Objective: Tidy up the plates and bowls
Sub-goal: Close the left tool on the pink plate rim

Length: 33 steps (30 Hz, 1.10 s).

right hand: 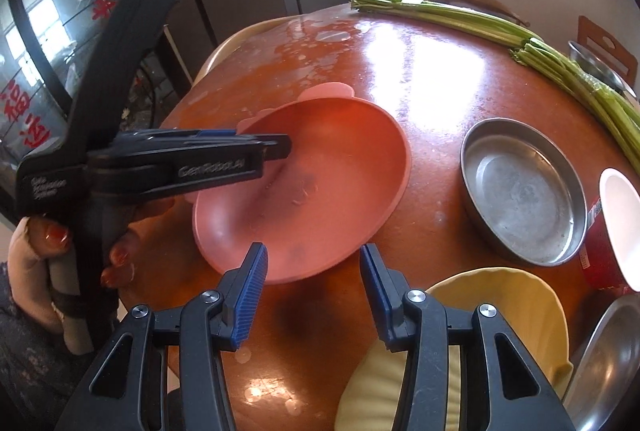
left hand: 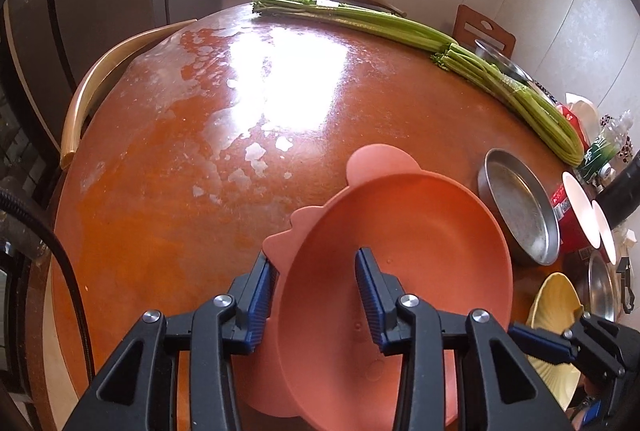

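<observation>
A round, shallow salmon-pink plastic plate with ear-shaped tabs (right hand: pixel 320 187) tilts above the orange worktop (right hand: pixel 432 91). The left gripper (right hand: pixel 280 147) is clamped on its rim. The right gripper (right hand: pixel 314 295) grips nothing, jaws at their narrowest.

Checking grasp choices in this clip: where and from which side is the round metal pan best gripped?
Grip the metal pan by its upright rim wall, one finger inside and one outside. Come from above on the near side, probably with the right gripper, which is shut and empty. The pan lies flat on the table, too wide to span, with celery behind it.
</observation>
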Motion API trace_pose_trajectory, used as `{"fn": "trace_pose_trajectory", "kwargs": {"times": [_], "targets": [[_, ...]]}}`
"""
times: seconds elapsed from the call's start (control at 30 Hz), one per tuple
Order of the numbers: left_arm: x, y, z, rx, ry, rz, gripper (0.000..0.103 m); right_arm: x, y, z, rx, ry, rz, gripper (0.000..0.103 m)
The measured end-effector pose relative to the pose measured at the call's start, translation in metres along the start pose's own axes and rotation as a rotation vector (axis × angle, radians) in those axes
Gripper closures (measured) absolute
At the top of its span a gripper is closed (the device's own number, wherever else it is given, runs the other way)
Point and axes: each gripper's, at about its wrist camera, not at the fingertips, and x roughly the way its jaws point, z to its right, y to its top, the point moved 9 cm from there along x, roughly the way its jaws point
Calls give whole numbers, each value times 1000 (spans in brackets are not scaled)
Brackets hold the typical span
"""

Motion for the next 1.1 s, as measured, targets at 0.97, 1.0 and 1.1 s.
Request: {"fn": "trace_pose_trajectory", "kwargs": {"times": [0.97, 1.0, 1.1], "targets": [[29, 36, 11, 76, 36, 26, 61, 15, 4, -16, 46, 45, -3, 53], [28, 36, 11, 75, 36, 27, 61, 15, 3, -15, 49, 45, -4, 53], [26, 35, 9, 66, 34, 32, 61, 14, 2, -16, 50, 47, -8, 53]]}}
